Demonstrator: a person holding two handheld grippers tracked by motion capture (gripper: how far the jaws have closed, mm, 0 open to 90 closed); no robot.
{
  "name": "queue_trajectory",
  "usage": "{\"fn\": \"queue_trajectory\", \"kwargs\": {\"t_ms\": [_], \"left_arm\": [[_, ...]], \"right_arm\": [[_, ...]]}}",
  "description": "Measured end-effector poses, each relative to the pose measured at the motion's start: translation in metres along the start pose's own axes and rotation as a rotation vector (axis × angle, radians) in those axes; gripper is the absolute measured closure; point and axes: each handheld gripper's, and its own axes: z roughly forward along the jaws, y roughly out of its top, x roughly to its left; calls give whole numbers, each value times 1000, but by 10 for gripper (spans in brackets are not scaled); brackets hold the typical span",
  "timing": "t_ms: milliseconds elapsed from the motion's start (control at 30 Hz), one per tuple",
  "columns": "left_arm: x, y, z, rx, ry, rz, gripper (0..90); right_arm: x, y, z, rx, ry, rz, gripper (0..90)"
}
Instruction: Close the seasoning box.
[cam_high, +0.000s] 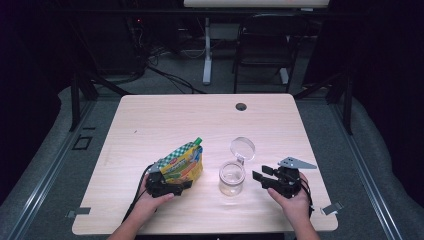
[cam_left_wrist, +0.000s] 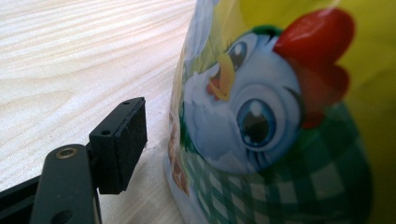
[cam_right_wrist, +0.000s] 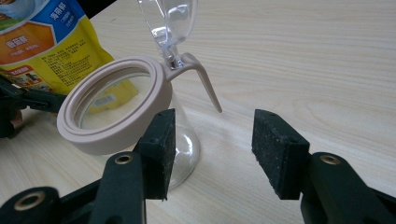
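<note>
The table (cam_high: 165, 115) has a light wooden top with rounded corners. Near its far edge, a little right of the middle, there is a small dark round hole (cam_high: 241, 106). At the near left corner and the near right corner a small grey bracket (cam_high: 79, 212) lies. Behind the far edge stands a dark chair (cam_high: 264, 45), and beside it a white table leg (cam_high: 207, 50). Black cables (cam_high: 165, 75) lie on the grey floor there.

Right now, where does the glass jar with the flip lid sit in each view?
High view: glass jar at lower centre, lid open, between the two grippers.
Left gripper view: I cannot make it out there.
Right gripper view: upper left, just beyond the open jaws.
Shared landmark: the yellow snack pouch, standing beside the jar.
</note>
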Motion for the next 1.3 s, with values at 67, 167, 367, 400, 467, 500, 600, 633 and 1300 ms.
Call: {"fn": "queue_trajectory", "kwargs": {"t_ms": [67, 167, 367, 400, 467, 500, 600, 633, 1300], "left_arm": [[0, 0, 1, -3, 4, 0, 254], [-1, 0, 2, -10, 3, 0, 262], [-2, -1, 3, -19, -27, 4, 355], [-2, -1, 3, -22, -26, 8, 355], [-1, -1, 3, -24, -26, 6, 357], [-1, -1, 3, -25, -25, 8, 358], [-2, -1, 4, -29, -21, 10, 372], [-2, -1, 4, -31, -14, 10, 379], [-9, -3, 3, -65, 49, 15, 465]], "right_arm": [[0, 0, 0, -1, -1, 0, 497], [0, 0, 0, 2, -3, -1, 496], [0, 0, 0, 2, -4, -2, 497], [0, 0, 0, 1, -3, -1, 496], [0, 0, 0, 1, -2, -1, 497], [0, 0, 0, 1, -2, -1, 496], [0, 0, 0, 3, -3, -2, 496], [0, 0, 0, 3, -3, -2, 496], [1, 0, 1, 4, -6, -5, 496]]}}
